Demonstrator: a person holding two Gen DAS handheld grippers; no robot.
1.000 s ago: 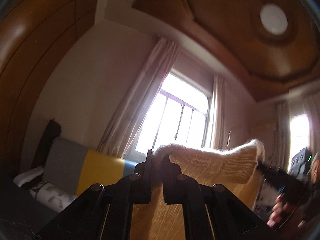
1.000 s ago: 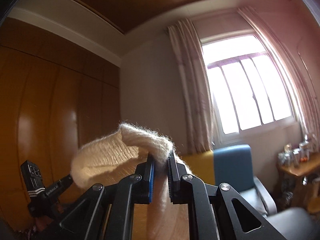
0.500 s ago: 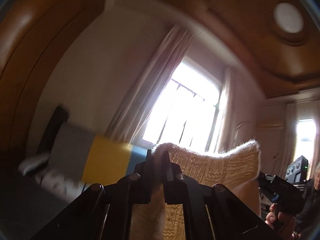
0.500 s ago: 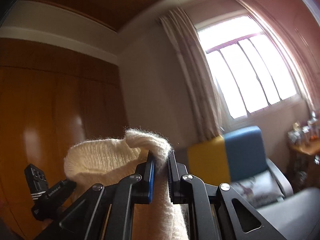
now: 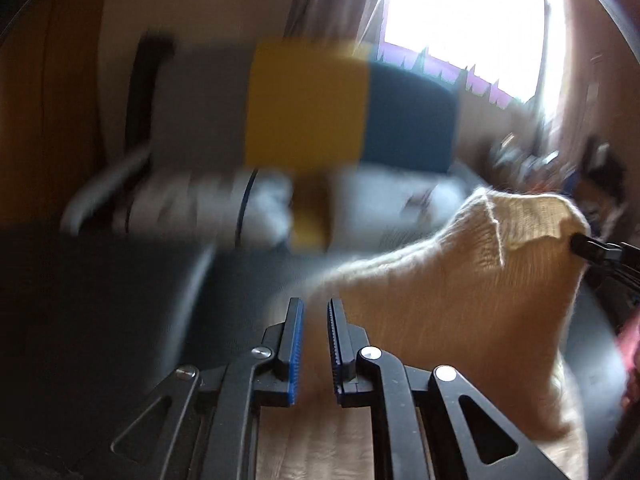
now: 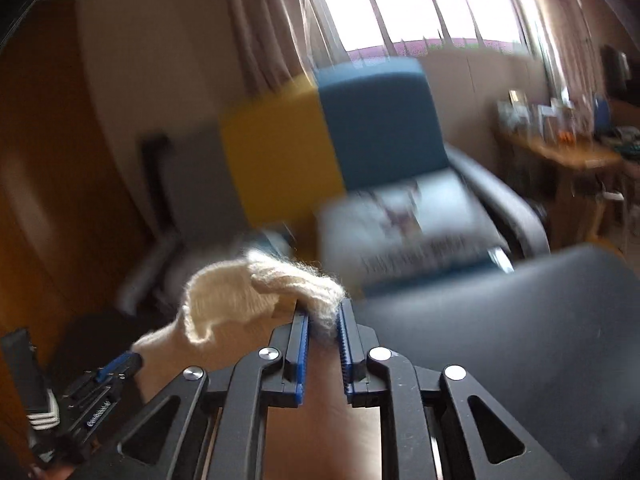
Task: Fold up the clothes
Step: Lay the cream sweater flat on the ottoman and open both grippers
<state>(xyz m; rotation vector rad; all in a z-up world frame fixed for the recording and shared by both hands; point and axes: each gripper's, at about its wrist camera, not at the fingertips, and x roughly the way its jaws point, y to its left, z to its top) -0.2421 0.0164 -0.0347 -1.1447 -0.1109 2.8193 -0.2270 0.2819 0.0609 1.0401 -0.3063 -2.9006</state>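
Left claw (image 5: 315,344) spread, nothing between its jaws. Right claw (image 6: 324,346) pinching cream sweater (image 5: 472,280) corner; sweater drapes over dark surface (image 5: 120,300).

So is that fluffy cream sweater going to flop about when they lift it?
Probably floppy: the sweater sags and creases below the corner pinched in the right gripper. It looks light, since one small pinch carries that corner. The fuzzy knit likely grips rather than slips.
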